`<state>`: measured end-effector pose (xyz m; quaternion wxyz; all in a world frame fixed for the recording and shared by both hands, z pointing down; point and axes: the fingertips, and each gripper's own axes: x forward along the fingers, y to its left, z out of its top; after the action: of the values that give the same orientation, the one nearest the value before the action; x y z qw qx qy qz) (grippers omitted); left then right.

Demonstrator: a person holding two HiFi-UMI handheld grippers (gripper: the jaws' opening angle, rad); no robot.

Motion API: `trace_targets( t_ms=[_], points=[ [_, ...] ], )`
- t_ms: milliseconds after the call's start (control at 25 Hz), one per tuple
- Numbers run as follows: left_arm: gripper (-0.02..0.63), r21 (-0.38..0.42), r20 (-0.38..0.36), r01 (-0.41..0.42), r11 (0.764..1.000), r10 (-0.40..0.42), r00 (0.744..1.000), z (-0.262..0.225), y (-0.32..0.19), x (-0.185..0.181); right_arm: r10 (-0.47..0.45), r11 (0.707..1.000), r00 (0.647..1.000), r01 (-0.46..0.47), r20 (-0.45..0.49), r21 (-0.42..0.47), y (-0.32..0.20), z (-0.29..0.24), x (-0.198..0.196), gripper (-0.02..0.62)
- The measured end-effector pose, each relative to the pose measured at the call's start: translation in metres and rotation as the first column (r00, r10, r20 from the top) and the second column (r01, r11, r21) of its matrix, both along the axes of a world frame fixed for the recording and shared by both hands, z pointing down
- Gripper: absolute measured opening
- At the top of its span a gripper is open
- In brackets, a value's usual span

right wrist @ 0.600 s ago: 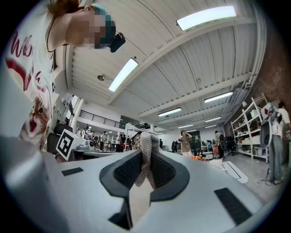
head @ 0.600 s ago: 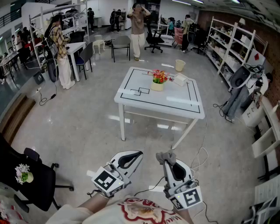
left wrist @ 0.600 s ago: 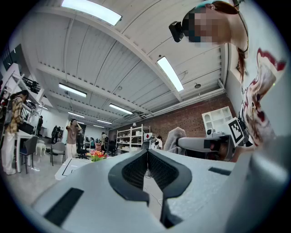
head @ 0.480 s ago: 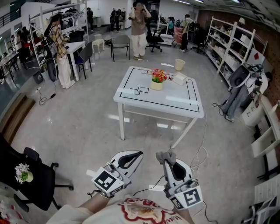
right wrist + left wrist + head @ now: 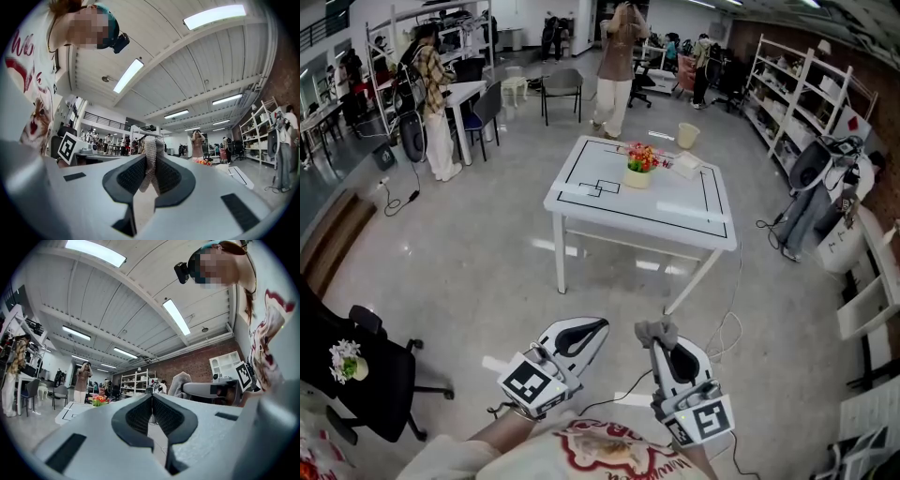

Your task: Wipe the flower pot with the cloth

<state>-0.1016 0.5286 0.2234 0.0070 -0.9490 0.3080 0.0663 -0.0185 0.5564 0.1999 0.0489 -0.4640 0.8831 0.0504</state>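
**A:** Glossy grey floor (image 5: 469, 262) all round, with a white desk (image 5: 675, 214) standing well ahead. Anything on top?

**B:** Cream flower pot (image 5: 637, 180) with red and yellow blooms, upright near the far edge, just beside a small white box (image 5: 686, 167).

**A:** And the cloth (image 5: 656, 332)?

**B:** Grey and knitted, pinched in the right claw (image 5: 656, 343), bunched above the tips, well apart from the pot.

**A:** Same in the right gripper view?

**B:** Yes, pinned between both ribbed pads and sticking up past them.

**A:** Left claw (image 5: 602, 324)?

**B:** Closed tight, pads pressed together, nothing between. Side by side with the other, low in the head view, both aimed toward the desk.

**A:** Elsewhere?

**B:** White shelving (image 5: 787, 103) along the brick wall at right, black office chair (image 5: 370, 375) at left, people standing beyond the desk.
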Motion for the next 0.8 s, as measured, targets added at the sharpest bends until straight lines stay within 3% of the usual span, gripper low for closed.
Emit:
trace_targets(
  t_ms=[800],
  points=[
    [0.005,-0.028,0.042,-0.065,0.998,0.066,0.997,0.024,-0.051,-0.025,0.048,0.999,0.997,-0.047,0.064,-0.019,-0.053,0.018,-0.031,0.046]
  ],
)
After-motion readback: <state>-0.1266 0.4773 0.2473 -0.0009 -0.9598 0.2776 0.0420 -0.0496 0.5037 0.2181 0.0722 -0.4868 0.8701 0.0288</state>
